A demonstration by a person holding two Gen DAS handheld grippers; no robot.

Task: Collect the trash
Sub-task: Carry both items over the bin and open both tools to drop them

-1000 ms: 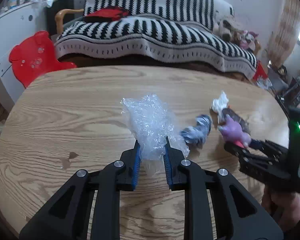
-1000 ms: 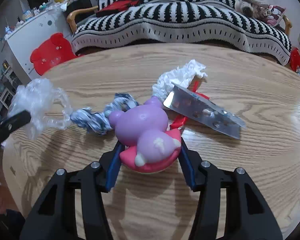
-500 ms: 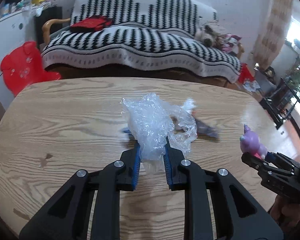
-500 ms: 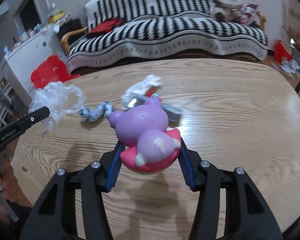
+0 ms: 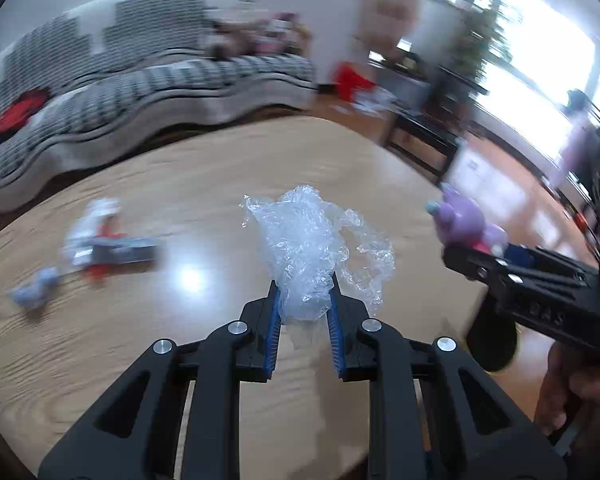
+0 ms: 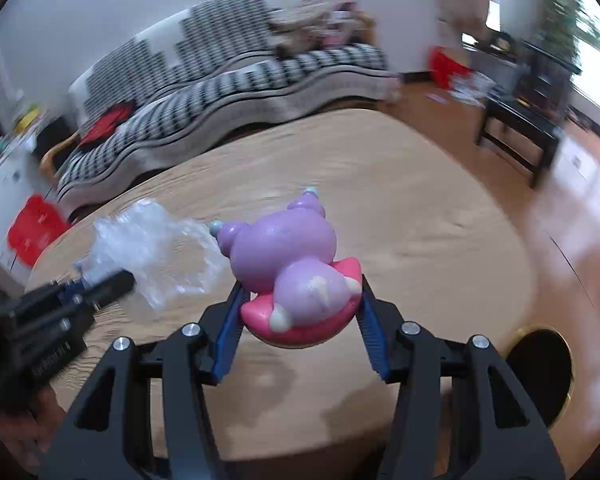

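Note:
My left gripper (image 5: 303, 300) is shut on a crumpled clear plastic wrap (image 5: 304, 240) and holds it above the wooden table (image 5: 204, 184). My right gripper (image 6: 300, 300) is shut on a purple and pink animal toy (image 6: 292, 268), held above the table's right end. The toy (image 5: 462, 220) and right gripper also show at the right of the left wrist view. The wrap (image 6: 152, 248) shows at the left of the right wrist view. A white tissue with a silver blister pack (image 5: 112, 246) and a blue-white wad (image 5: 36, 288) lie blurred on the table's left.
A round dark bin opening with a gold rim (image 6: 540, 364) sits on the floor beyond the table's right edge. A striped sofa (image 6: 220, 80) stands behind the table. A dark low table (image 6: 520, 120) stands at the right.
Both grippers have swung to the right with their loads. The tissue, blister pack and wad have slid to the left of the left wrist view. The bin has come into the right wrist view.

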